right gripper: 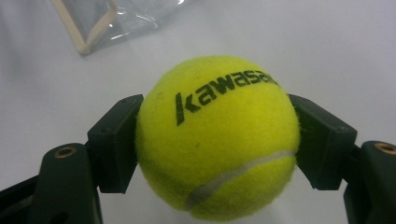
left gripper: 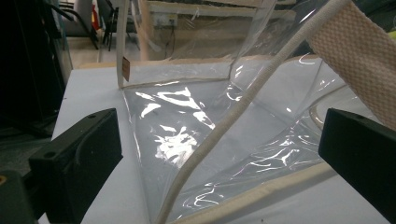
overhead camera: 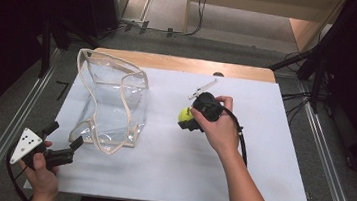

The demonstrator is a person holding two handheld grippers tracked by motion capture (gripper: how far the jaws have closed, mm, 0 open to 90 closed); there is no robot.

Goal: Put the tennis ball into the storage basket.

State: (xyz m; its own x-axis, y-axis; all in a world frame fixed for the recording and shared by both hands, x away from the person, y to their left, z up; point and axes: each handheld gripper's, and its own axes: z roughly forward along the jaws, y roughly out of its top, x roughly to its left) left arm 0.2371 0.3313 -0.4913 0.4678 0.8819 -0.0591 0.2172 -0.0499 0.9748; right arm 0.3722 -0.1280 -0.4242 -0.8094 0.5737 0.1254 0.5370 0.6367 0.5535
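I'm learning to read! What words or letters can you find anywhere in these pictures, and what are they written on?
"kawasa": black letters on the yellow tennis ball held in the right gripper; the word's end curves out of sight.
Small brown tag on the clear plastic bag: too small to read.

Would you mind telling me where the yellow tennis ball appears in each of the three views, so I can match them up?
High view: the tennis ball sits right of centre on the white table, at the right gripper.
Left gripper view: not in it.
Right gripper view: the ball is central, gripped between the two black jaws.
Shared landmark: the clear bag, centre in the left gripper view, upper left in the right gripper view.
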